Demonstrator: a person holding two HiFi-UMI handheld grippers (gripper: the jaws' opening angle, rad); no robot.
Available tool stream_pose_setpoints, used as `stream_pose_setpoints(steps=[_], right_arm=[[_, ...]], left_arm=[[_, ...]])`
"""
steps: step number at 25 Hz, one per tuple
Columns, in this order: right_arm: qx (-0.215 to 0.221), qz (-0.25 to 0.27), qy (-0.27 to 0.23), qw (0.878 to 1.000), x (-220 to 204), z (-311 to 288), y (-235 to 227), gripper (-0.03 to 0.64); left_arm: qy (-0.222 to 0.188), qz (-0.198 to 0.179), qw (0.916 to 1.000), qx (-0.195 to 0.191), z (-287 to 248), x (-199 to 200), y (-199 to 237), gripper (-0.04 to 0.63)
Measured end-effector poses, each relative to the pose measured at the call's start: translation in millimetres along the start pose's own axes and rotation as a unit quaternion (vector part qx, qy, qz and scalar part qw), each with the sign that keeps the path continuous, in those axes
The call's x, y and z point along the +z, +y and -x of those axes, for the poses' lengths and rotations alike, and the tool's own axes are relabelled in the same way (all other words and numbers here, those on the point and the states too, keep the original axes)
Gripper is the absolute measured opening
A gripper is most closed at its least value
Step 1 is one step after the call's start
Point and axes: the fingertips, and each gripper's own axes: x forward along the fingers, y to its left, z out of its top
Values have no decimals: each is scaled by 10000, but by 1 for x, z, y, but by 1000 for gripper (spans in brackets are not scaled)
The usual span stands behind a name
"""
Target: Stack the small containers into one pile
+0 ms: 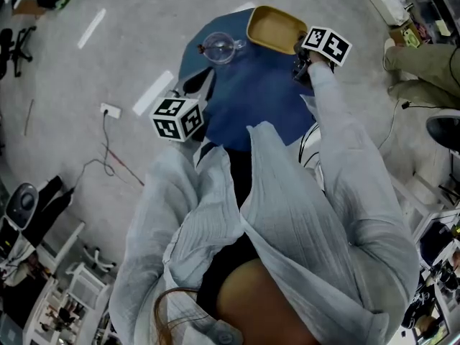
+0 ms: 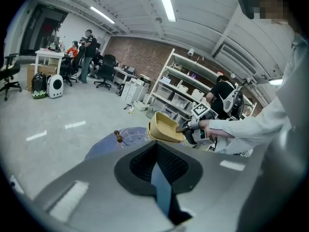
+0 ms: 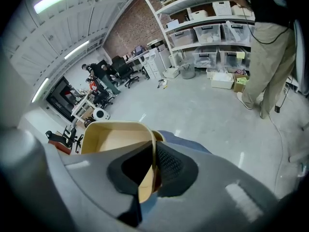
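A tan, rounded-square container (image 1: 274, 29) hangs tilted over the far edge of the round blue table (image 1: 251, 99). My right gripper (image 1: 297, 49) is shut on its right wall. In the right gripper view the wall (image 3: 150, 151) sits pinched between the black pads of the right gripper (image 3: 153, 146), the container (image 3: 113, 141) opens to the left, and a second tan rim (image 3: 160, 136) shows just outside it. From the left gripper view, the container (image 2: 164, 126) is held at the table's far side. My left gripper (image 2: 156, 145) is shut on nothing, near the table's left edge (image 1: 203, 83).
A clear glass lid (image 1: 219, 47) with a brown knob (image 2: 117, 137) lies on the table left of the container. A person in khaki trousers (image 3: 270, 57) stands on the right. Shelving (image 2: 178, 93) with bins lines the far wall. A cable and socket (image 1: 109, 111) lie on the floor at left.
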Motion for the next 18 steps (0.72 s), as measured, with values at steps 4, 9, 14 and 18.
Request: stream_pose_setpoints(steps=[4,9,14,18], right_arm=[[-187,46,42,9998,-2,-2,-6,17],[-347,164,149,9992,-2,-5,-8,18],[-527,560,223,9968,-1,-7,-7,25],[-474,968,174,9940,1,-6,3,131]], left_arm=[[11,47,10000,11,1,-4,0,14],[41,90,9999,28,5,-8,3,15],[43,128,9999,69,9,-12,6,15],[35,161,9998,82,11,-11,10,14]])
